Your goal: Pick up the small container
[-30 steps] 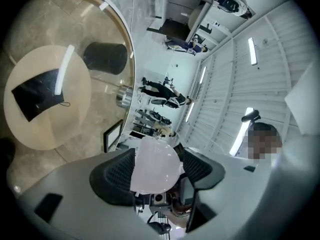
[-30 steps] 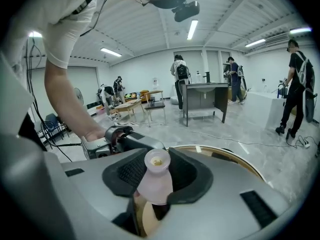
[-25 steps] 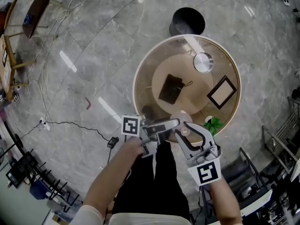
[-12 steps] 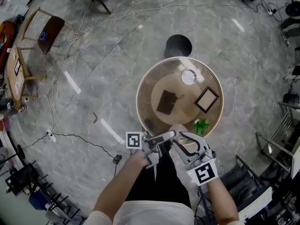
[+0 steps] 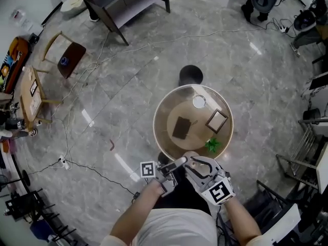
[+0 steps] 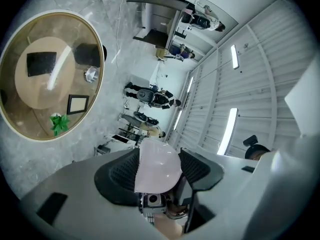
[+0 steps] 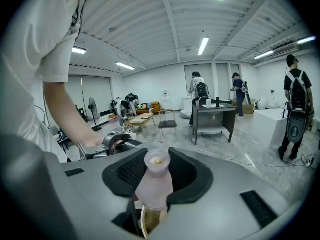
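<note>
Head view: left tongs (image 5: 178, 163) and right tongs (image 5: 196, 161) meet up in the air, just off the round bench's (image 5: 156, 128) near edge, where a green plant (image 5: 212, 145) sits. Left gripper view: clamped on a pale pink domed piece (image 6: 156, 171). Right gripper view: clenched round the small container (image 7: 154, 184), a translucent pink bottle, neck pointing away.

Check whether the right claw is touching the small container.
Touching. The right gripper view shows the right claw pressing its pads on both sides of the small container.
</note>
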A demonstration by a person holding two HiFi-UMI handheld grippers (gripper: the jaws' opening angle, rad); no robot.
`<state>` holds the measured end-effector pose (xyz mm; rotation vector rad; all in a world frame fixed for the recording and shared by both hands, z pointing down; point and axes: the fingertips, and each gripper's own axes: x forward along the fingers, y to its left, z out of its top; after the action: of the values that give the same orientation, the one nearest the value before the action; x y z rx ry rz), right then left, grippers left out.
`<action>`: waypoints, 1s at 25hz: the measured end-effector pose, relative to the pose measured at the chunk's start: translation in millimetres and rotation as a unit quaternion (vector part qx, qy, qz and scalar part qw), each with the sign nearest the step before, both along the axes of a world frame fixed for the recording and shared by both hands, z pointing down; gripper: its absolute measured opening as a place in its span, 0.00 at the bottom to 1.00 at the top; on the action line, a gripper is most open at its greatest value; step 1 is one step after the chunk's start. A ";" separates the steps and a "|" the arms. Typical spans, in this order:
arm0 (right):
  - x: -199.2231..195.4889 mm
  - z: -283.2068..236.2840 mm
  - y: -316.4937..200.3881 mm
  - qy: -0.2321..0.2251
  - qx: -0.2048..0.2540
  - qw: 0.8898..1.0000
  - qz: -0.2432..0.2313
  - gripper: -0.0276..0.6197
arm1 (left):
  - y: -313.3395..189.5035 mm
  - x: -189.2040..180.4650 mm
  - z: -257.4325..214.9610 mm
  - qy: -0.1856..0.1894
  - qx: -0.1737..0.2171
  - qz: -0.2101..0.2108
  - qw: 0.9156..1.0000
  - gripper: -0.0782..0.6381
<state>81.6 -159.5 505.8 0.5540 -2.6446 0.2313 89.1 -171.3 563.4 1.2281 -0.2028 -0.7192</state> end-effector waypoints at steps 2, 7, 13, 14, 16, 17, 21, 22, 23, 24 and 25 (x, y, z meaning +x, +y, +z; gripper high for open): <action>-2.8 -15.5 11.6 0.002 0.003 1.000 -0.004 0.27 | 11.5 -3.2 -14.8 0.001 0.001 -0.003 1.000 0.48; -7.9 -51.0 41.5 -0.003 0.015 1.000 -0.006 0.27 | 41.3 -7.7 -49.0 0.011 0.008 -0.006 1.000 0.48; -20.7 -80.8 82.8 -0.015 0.030 0.999 0.009 0.27 | 82.8 -19.6 -76.1 0.020 0.016 0.003 1.000 0.48; -22.1 -85.1 90.7 -0.016 0.033 0.999 0.012 0.27 | 90.6 -20.7 -80.2 0.021 0.017 0.006 1.000 0.48; -23.4 -94.4 106.8 -0.020 0.038 0.999 0.019 0.27 | 106.2 -21.6 -89.9 0.023 0.022 0.011 0.999 0.48; -24.6 -98.9 116.4 -0.022 0.040 0.999 0.023 0.27 | 115.6 -22.8 -94.6 0.023 0.023 0.012 0.999 0.48; -36.2 -119.0 160.5 -0.027 0.043 0.998 0.036 0.27 | 160.2 -34.4 -112.8 0.022 0.023 0.015 0.999 0.48; -38.9 -123.5 170.4 -0.028 0.047 0.998 0.038 0.27 | 169.9 -36.9 -117.1 0.023 0.026 0.017 0.999 0.48; -41.4 -127.0 180.1 -0.028 0.050 0.998 0.040 0.27 | 179.2 -39.1 -120.5 0.025 0.028 0.018 0.999 0.48; -43.9 -129.8 189.8 -0.028 0.053 0.997 0.041 0.27 | 188.7 -41.4 -123.1 0.027 0.030 0.020 0.999 0.48; -46.6 -132.3 199.7 -0.029 0.055 0.997 0.043 0.27 | 198.6 -44.0 -125.2 0.029 0.031 0.021 0.999 0.48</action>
<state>35.0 40.3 373.5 0.7092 -2.7052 0.1291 45.2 27.3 438.2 1.2652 -0.1072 -0.7274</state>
